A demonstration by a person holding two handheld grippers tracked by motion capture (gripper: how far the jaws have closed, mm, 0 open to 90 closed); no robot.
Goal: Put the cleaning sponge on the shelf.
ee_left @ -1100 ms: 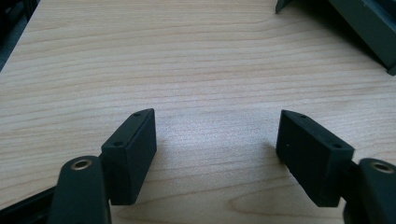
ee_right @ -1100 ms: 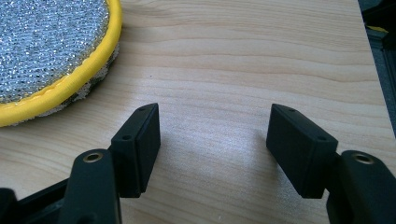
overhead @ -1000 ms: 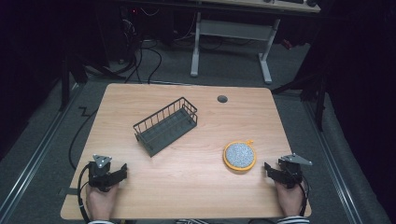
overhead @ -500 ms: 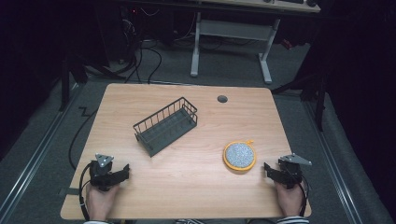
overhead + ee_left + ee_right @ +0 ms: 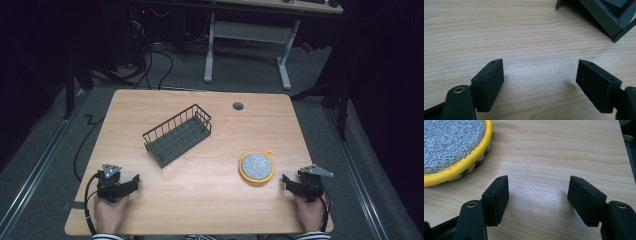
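Overhead, your left gripper and right gripper rest on the light wooden tabletop, the round yellow-rimmed silver scouring pad near the right one and the dark wire basket perhaps empty. Left gripper view: jaws apart over bare wood, having just narrowed slightly. Right gripper view: jaws apart, pad just beyond.

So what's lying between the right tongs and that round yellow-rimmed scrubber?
Nothing: the high view shows bare table between right tongs and scrubber.

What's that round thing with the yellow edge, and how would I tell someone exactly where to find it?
Start at the wooden table and look to its right half, near the person's side. There, just ahead of the right tongs and apart from them, lies a round scouring pad. Its glittery silver top and yellow rim set it apart from the dark wire basket near the table's middle.
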